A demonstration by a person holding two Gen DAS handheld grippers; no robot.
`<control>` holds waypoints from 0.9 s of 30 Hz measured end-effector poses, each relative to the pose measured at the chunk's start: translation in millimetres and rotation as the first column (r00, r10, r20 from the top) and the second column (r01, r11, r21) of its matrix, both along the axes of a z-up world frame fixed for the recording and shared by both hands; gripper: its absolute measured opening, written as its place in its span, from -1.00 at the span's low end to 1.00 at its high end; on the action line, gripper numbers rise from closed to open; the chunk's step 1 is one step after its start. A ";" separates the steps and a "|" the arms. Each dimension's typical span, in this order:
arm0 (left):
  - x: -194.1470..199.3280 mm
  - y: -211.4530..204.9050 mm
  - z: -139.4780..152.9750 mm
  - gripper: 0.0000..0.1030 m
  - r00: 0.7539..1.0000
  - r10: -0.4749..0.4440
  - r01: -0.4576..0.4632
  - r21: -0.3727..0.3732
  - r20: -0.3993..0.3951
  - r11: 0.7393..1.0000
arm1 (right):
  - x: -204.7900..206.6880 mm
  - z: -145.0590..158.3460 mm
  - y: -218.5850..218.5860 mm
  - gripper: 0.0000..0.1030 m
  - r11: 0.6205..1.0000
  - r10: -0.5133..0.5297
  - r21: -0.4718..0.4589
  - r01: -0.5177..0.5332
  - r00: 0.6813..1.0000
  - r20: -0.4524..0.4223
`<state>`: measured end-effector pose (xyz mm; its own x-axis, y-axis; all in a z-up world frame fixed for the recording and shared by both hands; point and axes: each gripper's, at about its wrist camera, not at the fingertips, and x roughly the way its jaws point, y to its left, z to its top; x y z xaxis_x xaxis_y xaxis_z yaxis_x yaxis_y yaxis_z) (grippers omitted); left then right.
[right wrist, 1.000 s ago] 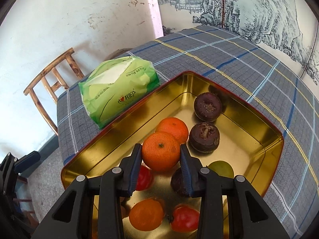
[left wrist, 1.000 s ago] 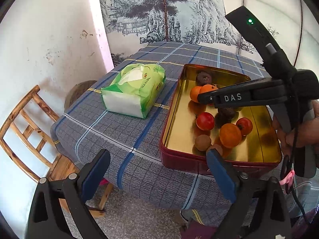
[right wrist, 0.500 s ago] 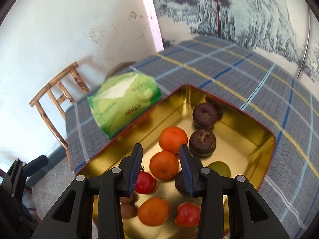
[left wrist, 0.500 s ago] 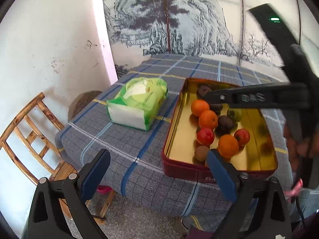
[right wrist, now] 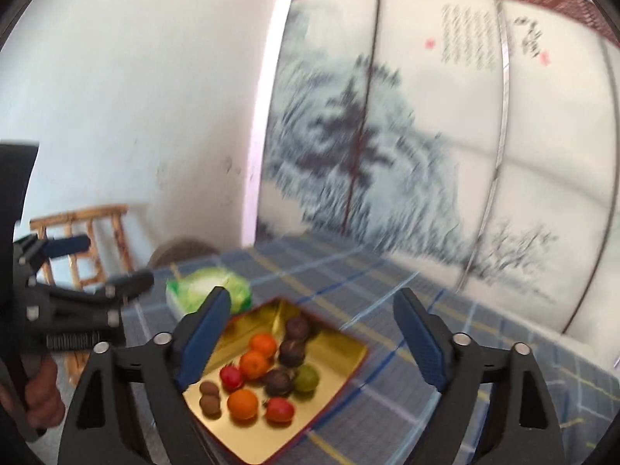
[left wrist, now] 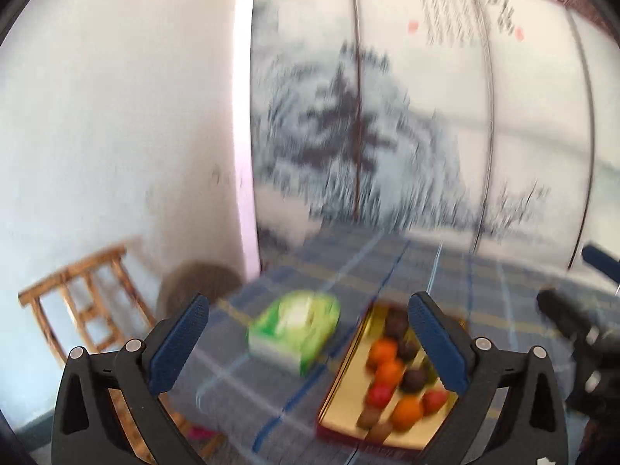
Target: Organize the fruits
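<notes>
Both tools hung wide and empty, the right tool (right wrist: 310, 345) having just opened above the tin (right wrist: 348, 364); fruits (right wrist: 254, 364) looked sorted, leaving only withdrawal of the left tool (left wrist: 306, 348).

— What's on the checked tablecloth (right wrist: 387, 279)?
— A green tissue pack (right wrist: 205, 288), lying near the left edge.
— And behind?
— A wooden chair (right wrist: 83, 232) against the white wall (right wrist: 135, 77), and a folding screen (right wrist: 445, 135) painted with an ink landscape.
</notes>
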<state>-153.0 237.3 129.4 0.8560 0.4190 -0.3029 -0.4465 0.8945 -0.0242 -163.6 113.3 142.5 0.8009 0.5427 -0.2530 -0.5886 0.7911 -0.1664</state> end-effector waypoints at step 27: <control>-9.7 -96.8 52.4 1.00 0.981 -0.178 0.161 0.182 0.081 0.970 | -8.5 13.2 -64.8 0.95 0.980 -0.171 0.099 0.170 0.985 0.009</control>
<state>-162.7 140.5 181.7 0.9403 0.3046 -0.1515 -0.2915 0.9510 0.1030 -172.1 48.5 155.7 0.8877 0.4192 -0.1906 -0.4413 0.8926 -0.0922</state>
